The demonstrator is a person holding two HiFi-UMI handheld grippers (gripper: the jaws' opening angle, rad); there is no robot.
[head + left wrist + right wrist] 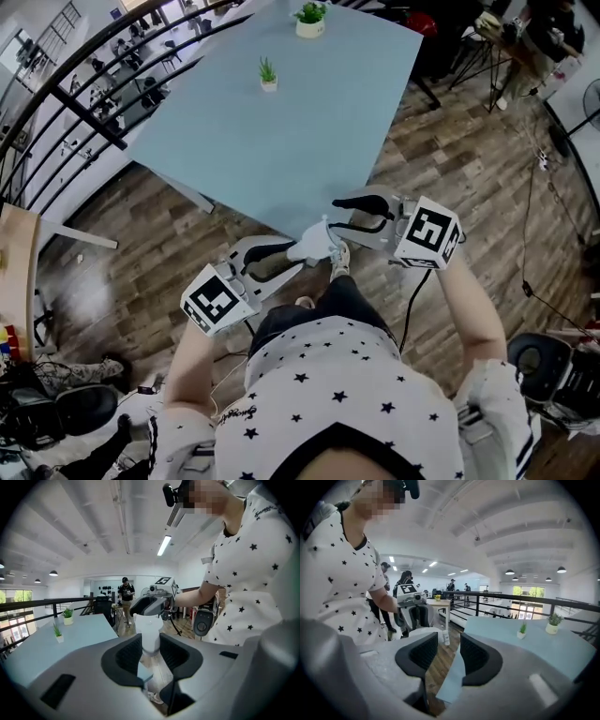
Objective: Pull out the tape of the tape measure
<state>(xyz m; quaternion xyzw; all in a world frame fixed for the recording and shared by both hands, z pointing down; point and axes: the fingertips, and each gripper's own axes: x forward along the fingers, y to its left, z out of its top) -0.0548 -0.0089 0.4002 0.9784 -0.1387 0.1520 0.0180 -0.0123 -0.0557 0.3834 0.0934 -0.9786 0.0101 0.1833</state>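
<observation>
Over floorboards (450, 178), left hand-held gripper (150, 645) pinches white tape measure (149, 627); right hand-held gripper (449, 645) spread.

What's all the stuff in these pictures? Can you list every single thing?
table: one, light blue, in front of the person
small plant: one, green in a white pot, on the table
bigger plant: one, green in a white pot, at the table's far edge
floor: one, brown wood, around the table
railing: one, black, left of the table
bystander: one, dark clothes, far behind the table
tape measure: one, white, in the left gripper's jaws
shirt: one, white with black stars
left gripper: one, grey, gripping the tape measure
right gripper: one, grey, jaws apart, empty
</observation>
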